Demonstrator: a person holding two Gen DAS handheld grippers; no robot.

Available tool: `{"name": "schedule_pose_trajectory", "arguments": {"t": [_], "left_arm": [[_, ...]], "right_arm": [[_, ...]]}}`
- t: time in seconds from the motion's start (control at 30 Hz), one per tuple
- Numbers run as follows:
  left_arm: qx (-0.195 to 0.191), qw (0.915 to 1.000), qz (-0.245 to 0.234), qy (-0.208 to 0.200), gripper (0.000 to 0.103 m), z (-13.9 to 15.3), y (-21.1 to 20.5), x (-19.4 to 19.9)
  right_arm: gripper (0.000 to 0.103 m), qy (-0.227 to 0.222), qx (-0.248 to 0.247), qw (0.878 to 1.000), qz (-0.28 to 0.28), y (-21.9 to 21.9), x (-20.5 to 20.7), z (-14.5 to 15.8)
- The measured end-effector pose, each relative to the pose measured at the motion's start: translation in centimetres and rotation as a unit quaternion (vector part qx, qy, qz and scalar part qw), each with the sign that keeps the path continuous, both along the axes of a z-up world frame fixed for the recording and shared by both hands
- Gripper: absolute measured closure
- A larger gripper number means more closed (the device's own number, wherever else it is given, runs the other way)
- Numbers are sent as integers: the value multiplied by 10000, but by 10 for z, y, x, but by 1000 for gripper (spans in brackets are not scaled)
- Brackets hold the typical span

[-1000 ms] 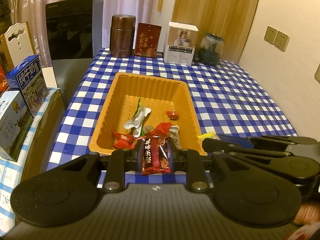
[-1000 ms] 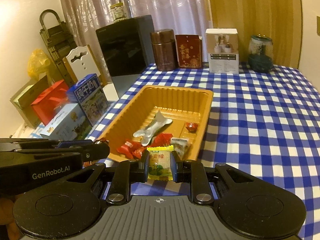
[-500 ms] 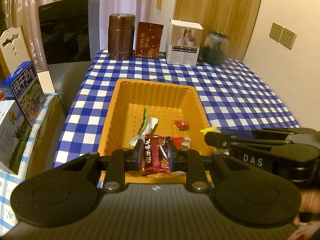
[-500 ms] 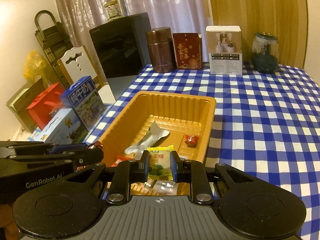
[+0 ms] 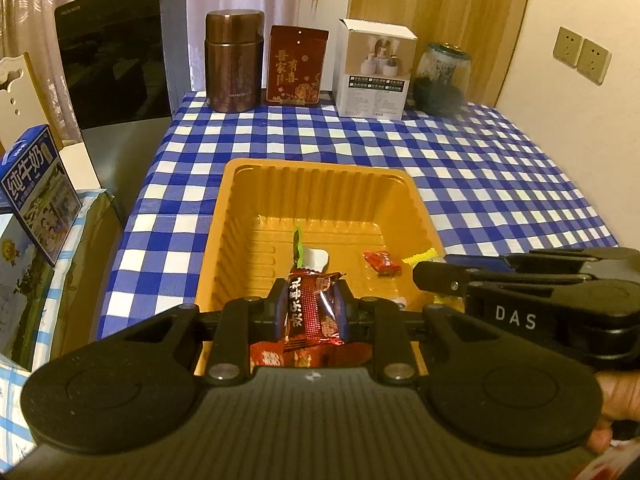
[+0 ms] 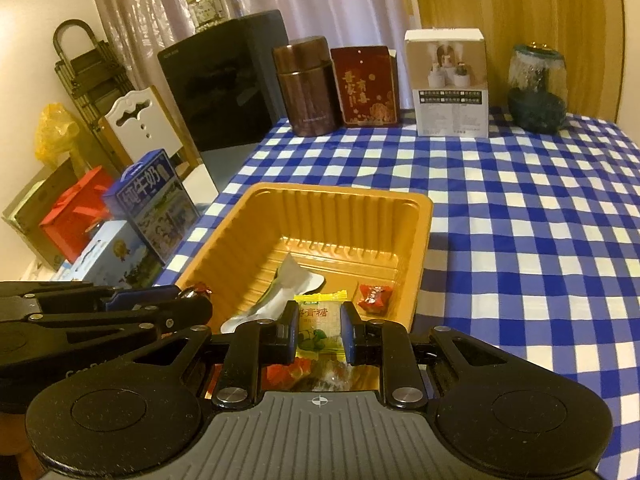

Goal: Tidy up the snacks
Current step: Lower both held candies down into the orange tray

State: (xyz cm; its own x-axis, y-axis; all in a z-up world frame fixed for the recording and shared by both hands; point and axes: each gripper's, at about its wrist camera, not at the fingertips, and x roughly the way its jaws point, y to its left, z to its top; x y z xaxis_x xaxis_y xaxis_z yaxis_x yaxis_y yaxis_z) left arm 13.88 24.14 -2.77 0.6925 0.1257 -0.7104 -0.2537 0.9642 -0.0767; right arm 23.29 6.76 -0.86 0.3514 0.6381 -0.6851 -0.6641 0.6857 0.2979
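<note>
An orange plastic tray (image 5: pixel 316 184) (image 6: pixel 344 204) sits on the blue checked tablecloth and holds several wrapped snacks. My left gripper (image 5: pixel 309 311) is shut on a dark red snack packet (image 5: pixel 310 308) and holds it over the tray's near end. My right gripper (image 6: pixel 319 334) is shut on a yellow-green candy packet (image 6: pixel 320 328), also over the near end of the tray. A small red candy (image 5: pixel 382 261) (image 6: pixel 374 296) and a white-green wrapper (image 5: pixel 314 258) (image 6: pixel 288 280) lie in the tray. The right gripper (image 5: pixel 434 276) shows in the left view, beside the left one.
A brown canister (image 5: pixel 234 66), a red tin (image 5: pixel 298 68), a white box (image 5: pixel 374 70) and a glass jar (image 5: pixel 442 80) stand along the table's far edge. A dark cabinet (image 5: pixel 120 56) and milk cartons (image 5: pixel 36 188) stand left of the table.
Both grippers have moved forward and up with their packets, from the tray's near rim to over its near end. Both stay shut on the packets.
</note>
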Motion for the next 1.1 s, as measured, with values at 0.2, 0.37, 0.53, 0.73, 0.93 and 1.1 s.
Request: {"name": "schedule_pose_trajectory", "arguments": {"t": [0.2,0.37,0.53,0.73,0.93,1.1], "left_arm": [[29,10000,-18,56,81,-7,10,15],[34,9999,-49,94,81,-13,15,25],[15,9999,-72,120,81,-18,16,33],[25,9999,-81,125,81,-22,15,38],[40,9998,-99,141,80,-25,13,45],[72,9999,-25,137,77,-26,15,41]], "right_arm": [[81,76,-18,10000,-3,10,12,-8],[81,131,-18,9999,-35,14,22,-13],[81,200,-7,9998,-79,15,29,-19],[81,233,10,9996,-124,15,34,-22],[81,259,13,9995,-159,14,36,-24],[81,278,19,9995,-178,13,36,-24]]}}
